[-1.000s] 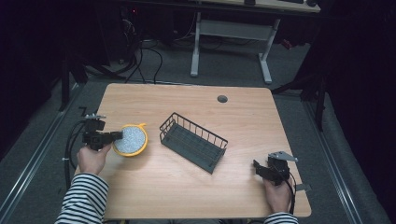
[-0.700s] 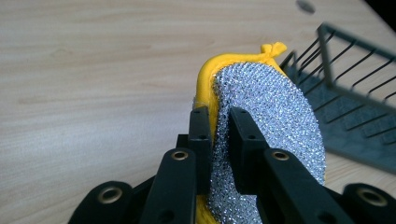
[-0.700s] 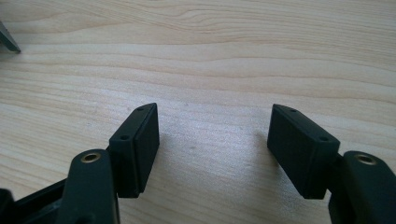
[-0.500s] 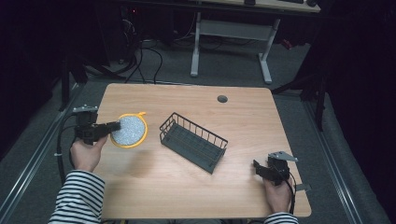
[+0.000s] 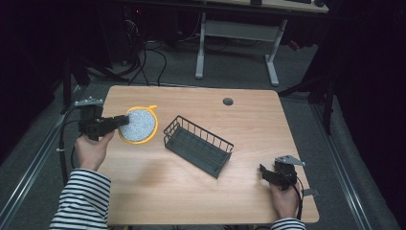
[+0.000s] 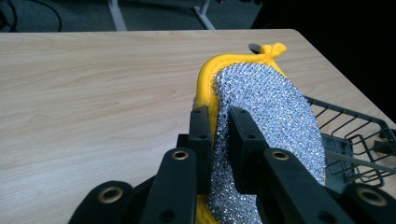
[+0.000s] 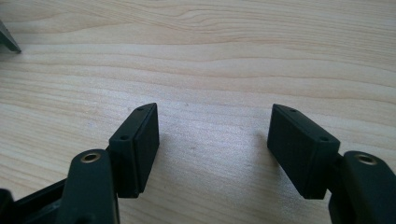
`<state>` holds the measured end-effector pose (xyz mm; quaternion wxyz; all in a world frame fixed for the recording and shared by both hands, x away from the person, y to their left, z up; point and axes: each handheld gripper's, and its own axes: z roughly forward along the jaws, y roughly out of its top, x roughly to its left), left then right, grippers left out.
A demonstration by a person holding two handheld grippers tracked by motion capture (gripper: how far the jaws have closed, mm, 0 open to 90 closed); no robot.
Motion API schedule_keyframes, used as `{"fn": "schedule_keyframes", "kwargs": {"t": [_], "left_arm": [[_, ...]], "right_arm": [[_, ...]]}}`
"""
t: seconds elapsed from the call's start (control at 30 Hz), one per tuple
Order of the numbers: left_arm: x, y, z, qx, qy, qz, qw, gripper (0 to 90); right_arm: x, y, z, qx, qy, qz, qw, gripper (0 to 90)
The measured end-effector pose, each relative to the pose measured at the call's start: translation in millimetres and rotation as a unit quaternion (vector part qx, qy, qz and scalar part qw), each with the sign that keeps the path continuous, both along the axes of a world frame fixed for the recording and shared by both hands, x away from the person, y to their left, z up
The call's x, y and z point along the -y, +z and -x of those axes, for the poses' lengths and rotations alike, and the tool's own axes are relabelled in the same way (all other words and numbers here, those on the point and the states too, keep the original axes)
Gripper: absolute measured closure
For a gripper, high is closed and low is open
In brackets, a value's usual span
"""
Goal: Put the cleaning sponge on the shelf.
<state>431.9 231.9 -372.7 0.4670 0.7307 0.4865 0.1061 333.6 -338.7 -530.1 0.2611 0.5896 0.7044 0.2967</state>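
With your left gripper (image 6: 219,140) pinching the yellow-rimmed scouring pad (image 6: 271,121) clear of the table (image 5: 191,191), the pickup looks done and placing remains, perhaps into the wire basket (image 5: 198,145) just beyond, while your right gripper (image 7: 224,149) rests spread, holding nothing.

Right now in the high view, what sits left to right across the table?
Left hand-held gripper → scourer → wire basket → right hand-held gripper.
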Motion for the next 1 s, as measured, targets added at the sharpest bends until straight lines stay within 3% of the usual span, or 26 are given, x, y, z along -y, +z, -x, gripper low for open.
{"fn": "schedule_keyframes", "kwargs": {"t": [0.57,1.0], "left_arm": [[51.5,13.8,-18.1,0.010,-0.054,-0.006,0.9984,80.8],[88.7,11.1,-32.5,0.003,-0.089,-0.014,0.9959,80.8]], "right_arm": [[0.2,-0.1,-0.4,0.001,0.002,0.001,1.0000,34.1],[0.2,-0.1,-0.4,0.002,0.003,0.001,1.0000,34.1]]}}
